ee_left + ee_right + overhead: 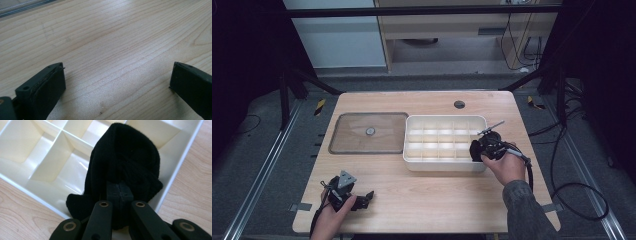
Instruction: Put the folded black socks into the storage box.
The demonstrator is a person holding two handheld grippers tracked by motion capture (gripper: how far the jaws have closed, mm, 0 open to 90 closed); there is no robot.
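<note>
The right gripper has its jaws pressed fully together on a black knitted fabric item, probably a rolled sock, which bulges up and around the jaw tips in the right gripper view. The sock hangs over the near corner of a white plastic organiser tray with a grid of small compartments, its bulk sitting above the corner compartment just inside the rim; whether it touches the compartment floor cannot be told. In the high view the right gripper sits at the tray's right front corner, the dark sock at its tip against the tray wall. The tray stands in the middle of a light wooden table, just beside a clear rectangular lid with a small round knob lying flat to its left. The left gripper rests near the table's front left corner, well apart from the tray. In the left gripper view its jaws stand wide apart with only bare wood grain between them, holding nothing.
</note>
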